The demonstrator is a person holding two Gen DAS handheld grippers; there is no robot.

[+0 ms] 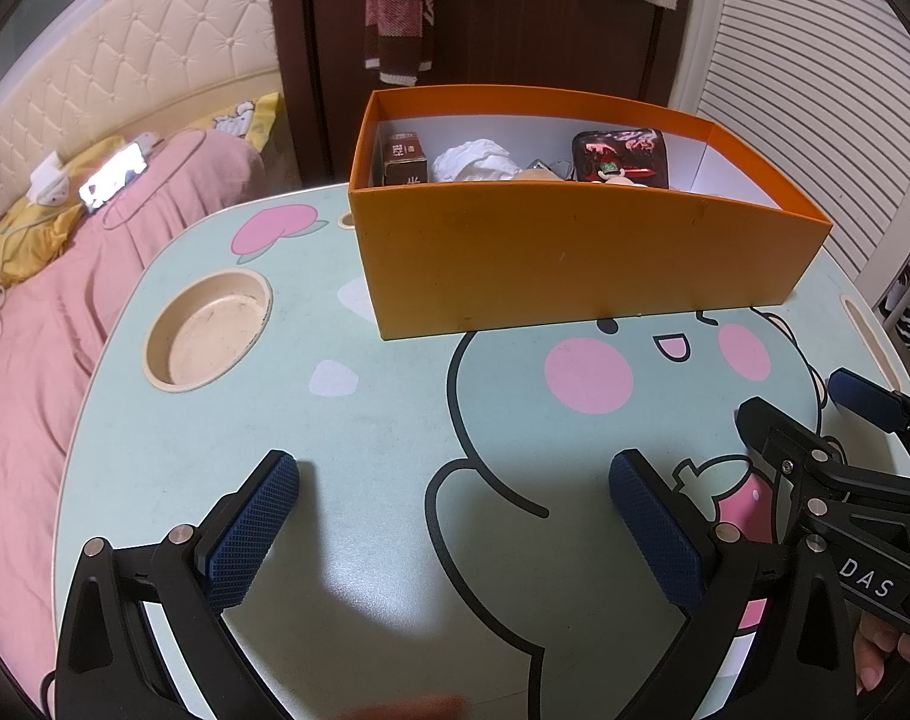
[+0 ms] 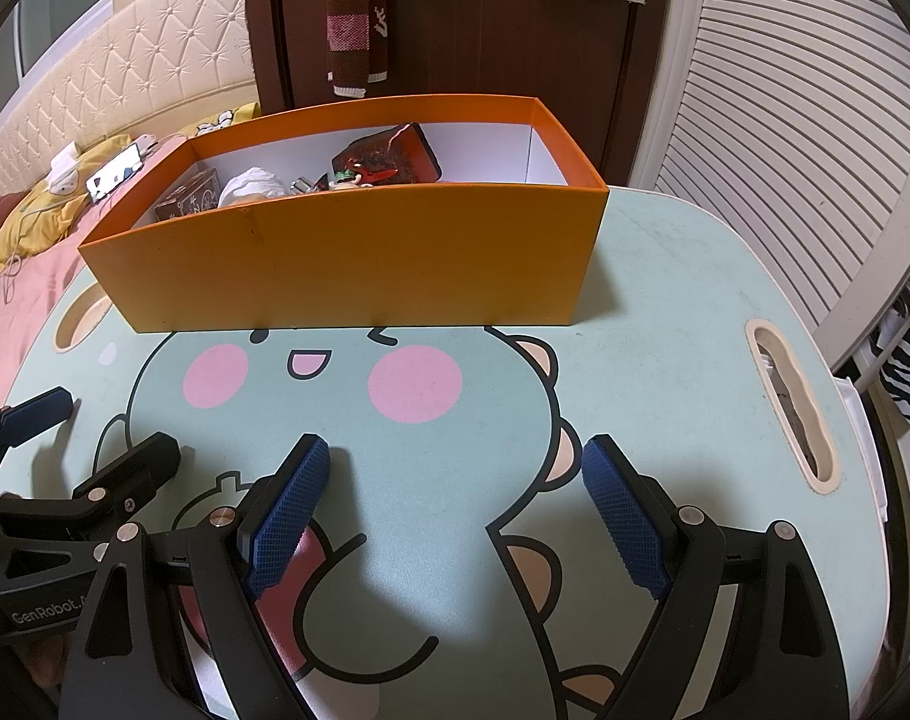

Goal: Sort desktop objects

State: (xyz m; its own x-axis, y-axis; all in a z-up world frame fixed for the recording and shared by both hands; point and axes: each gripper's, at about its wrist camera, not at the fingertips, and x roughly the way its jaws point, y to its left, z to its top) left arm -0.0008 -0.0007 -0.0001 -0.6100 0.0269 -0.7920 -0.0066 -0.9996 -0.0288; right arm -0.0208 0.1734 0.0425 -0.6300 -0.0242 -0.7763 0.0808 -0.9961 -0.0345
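While the orange box (image 1: pixel 574 264) holds items, both claws (left (image 1: pixel 455 516), right (image 2: pixel 455 504)) gape empty above the table (image 2: pixel 664 300).

Pink bed (image 1: pixel 41 312) left of desk (image 1: pixel 395 438); lit phone (image 1: pixel 114 175) on it. Striped scarf (image 1: pixel 395 6) on dark door (image 2: pixel 502 18). Louvred panel (image 2: pixel 802 120) at right.

Orange open-topped box (image 1: pixel 574 252) standing upright at the table's far side. Holding a dark red tin (image 1: pixel 622 156), crumpled white paper (image 1: pixel 472 159), brown carton (image 1: pixel 404 159).
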